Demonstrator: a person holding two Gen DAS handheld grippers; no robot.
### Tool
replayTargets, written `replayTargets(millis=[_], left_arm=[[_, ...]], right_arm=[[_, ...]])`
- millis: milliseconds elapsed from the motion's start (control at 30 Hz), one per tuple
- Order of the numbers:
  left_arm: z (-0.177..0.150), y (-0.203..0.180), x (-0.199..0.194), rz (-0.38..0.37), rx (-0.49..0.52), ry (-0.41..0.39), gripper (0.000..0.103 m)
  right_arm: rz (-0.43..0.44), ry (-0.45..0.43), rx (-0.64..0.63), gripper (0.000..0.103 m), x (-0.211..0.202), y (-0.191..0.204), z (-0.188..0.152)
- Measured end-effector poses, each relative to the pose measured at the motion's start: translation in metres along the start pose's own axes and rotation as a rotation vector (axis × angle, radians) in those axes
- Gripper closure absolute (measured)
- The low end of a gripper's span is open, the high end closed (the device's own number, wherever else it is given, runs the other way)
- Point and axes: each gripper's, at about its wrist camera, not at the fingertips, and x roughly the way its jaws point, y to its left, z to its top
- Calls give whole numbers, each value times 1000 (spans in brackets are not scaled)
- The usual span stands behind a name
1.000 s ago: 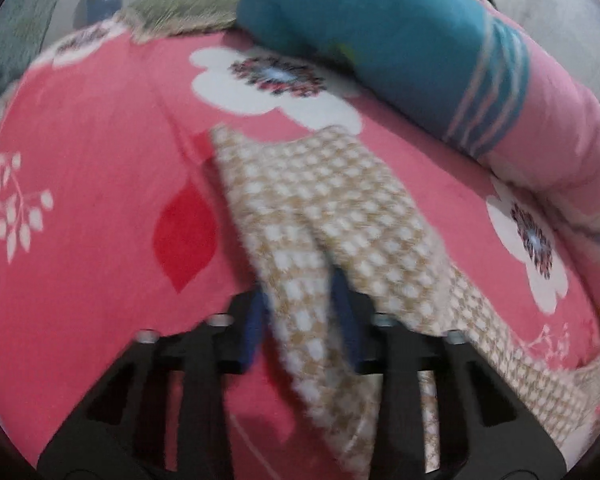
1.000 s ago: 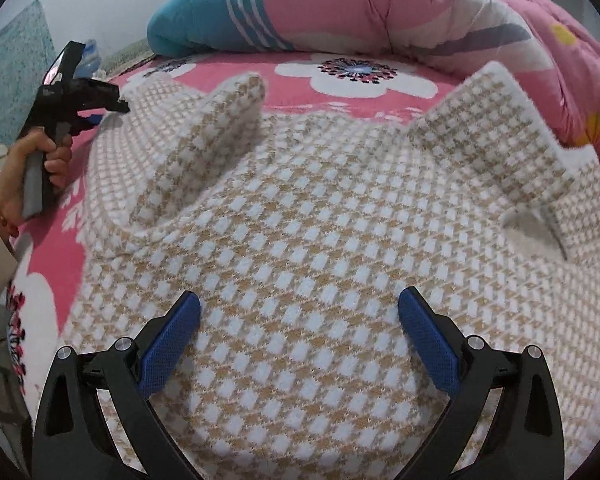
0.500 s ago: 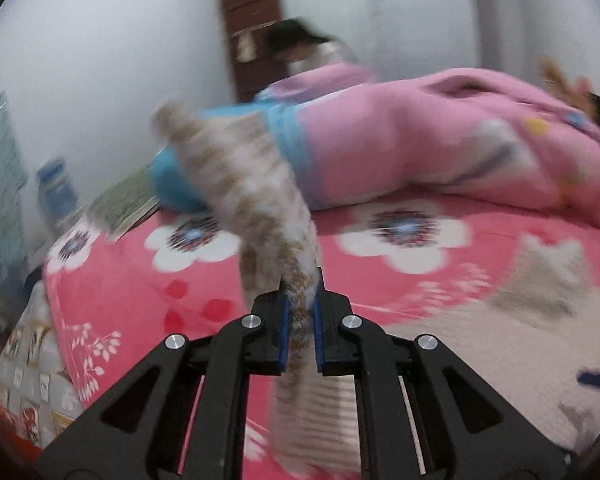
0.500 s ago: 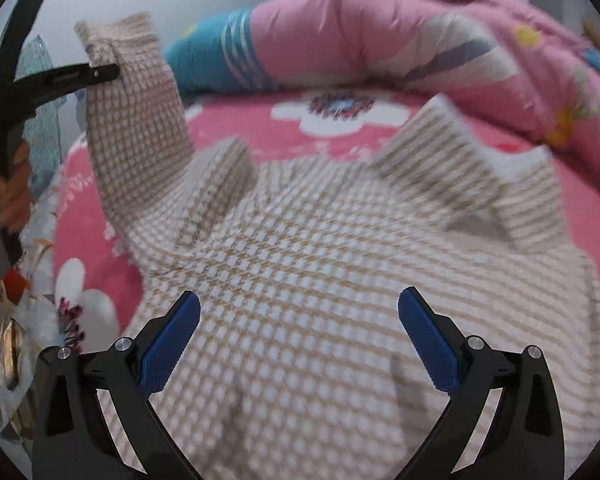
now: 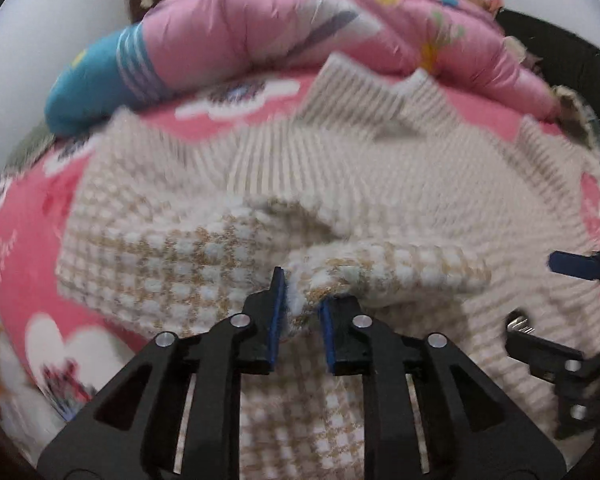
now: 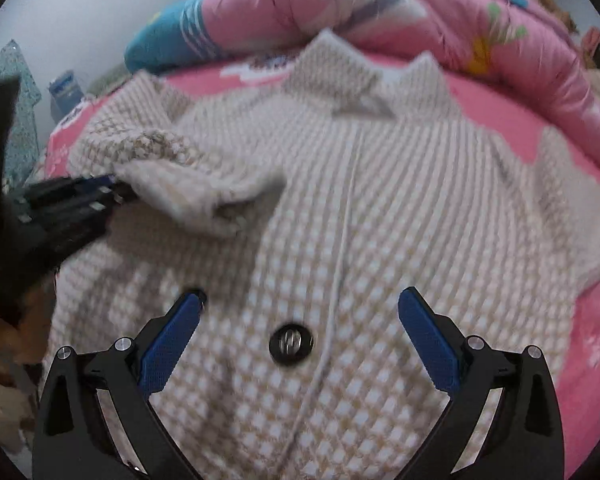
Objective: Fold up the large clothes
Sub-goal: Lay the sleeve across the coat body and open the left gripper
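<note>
A beige and white checked coat lies spread front up on the pink flowered bed, collar at the far side, a dark button near me. Its sleeve is folded across the coat's body. My left gripper is shut on the sleeve's cuff end and holds it low over the coat; it also shows at the left of the right wrist view. My right gripper is open and empty, just above the coat's front by the button; its blue pad shows at the left wrist view's right edge.
A rolled pink and blue quilt lies along the bed's far side behind the collar. The pink flowered blanket shows around the coat. A blue container and patterned cloth stand at the far left by the wall.
My left gripper has carried the sleeve from up in the air down and across onto the coat's body. My right gripper has stayed open over the coat's front.
</note>
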Motion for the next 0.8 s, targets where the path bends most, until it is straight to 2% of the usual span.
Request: replayTargets(millis=[167, 300, 433, 533, 667, 800], left_arm=[[-17, 19, 10, -41, -82, 17, 73], [-18, 32, 8, -76, -86, 42, 70], [-17, 27, -4, -54, -77, 42, 62], [-16, 18, 3, 12, -42, 48, 51], [-23, 18, 15, 43, -20, 59, 33], [-27, 19, 13, 50, -3, 39, 30]], right_arm=[[-28, 71, -50, 6, 31, 5, -13], [-20, 60, -49, 6, 35, 5, -15], [-12, 59, -38, 6, 36, 4, -16], [-21, 58, -43, 6, 37, 2, -14], [-22, 59, -42, 6, 37, 3, -13], [-24, 60, -43, 6, 38, 2, -13]])
